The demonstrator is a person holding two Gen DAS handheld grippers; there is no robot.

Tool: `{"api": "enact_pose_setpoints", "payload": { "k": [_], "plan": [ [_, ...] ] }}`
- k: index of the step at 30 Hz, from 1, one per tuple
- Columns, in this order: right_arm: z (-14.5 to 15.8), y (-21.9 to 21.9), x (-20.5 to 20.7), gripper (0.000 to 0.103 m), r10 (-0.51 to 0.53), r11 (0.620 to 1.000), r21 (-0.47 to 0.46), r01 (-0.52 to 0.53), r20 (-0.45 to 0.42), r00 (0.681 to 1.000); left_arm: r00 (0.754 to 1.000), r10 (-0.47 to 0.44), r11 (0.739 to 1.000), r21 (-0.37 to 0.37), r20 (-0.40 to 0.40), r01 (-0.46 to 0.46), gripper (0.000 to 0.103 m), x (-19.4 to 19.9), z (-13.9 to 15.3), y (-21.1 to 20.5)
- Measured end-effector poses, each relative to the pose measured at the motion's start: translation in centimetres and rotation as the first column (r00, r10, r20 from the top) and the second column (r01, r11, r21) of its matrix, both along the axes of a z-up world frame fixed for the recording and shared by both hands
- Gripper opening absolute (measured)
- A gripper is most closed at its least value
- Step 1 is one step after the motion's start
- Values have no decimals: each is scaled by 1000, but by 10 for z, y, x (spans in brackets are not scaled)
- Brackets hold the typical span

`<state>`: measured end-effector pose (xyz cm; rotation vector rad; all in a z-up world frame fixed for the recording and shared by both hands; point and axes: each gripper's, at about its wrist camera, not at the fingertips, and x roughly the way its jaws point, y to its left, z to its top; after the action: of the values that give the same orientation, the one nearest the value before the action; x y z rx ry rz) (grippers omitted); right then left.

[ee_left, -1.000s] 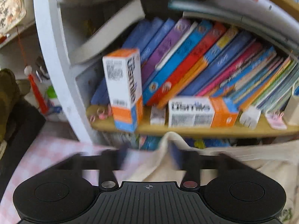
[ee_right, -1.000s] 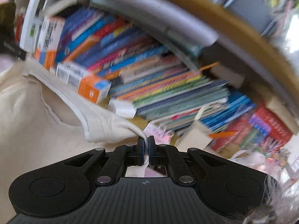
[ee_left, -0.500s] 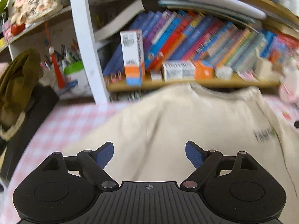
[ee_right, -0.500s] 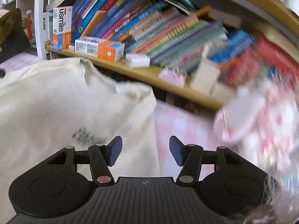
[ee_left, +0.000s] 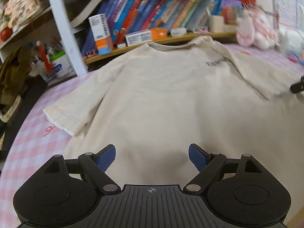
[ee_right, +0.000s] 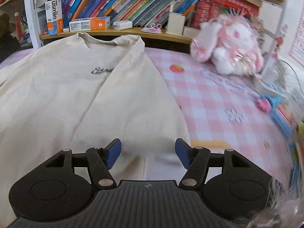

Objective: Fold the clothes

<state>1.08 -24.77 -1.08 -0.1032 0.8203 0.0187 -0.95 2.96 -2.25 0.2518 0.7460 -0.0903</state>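
A cream T-shirt with a small dark chest print lies face up on the pink checked cloth, collar toward the bookshelf. Its left sleeve lies spread out; the right sleeve is folded inward over the chest. My left gripper hovers open over the shirt's lower middle, nothing between its blue pads. My right gripper hangs above the shirt's right side near the folded sleeve's end, its jaws opening and empty. A dark bit of the right gripper shows at the left wrist view's right edge.
A low wooden shelf packed with books and toothpaste boxes runs along the far edge. A pink-and-white plush rabbit sits at the far right, with toys and cables beside it. A dark garment and bag lie at the left.
The right gripper let go of the shirt's shoulder edge and opened. Both grippers drew back from the shelf toward the shirt's lower part, leaving the shirt flat.
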Motion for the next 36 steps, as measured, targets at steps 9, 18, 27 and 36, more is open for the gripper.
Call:
{"api": "enact_pose_setpoints", "payload": {
  "k": [9,18,27,36],
  "plan": [
    [2,48,-10,62,328,920,-235,-312,28,944,990,132,989,-56,-45,-135,87,-15,-2,4],
    [-11,72,19,16,493,833,-275,-480,-25,870,939,325,928,-151,-114,-339,88,-25,-2,14],
    [44,-23,62,7,297,947,-172,-271,149,943,891,438,888,-97,-123,-450,88,-25,1,1],
    [16,-154,139,7,-5,977,-214,15,45,999,865,482,869,-50,-136,-492,88,-38,5,-21]
  ]
}}
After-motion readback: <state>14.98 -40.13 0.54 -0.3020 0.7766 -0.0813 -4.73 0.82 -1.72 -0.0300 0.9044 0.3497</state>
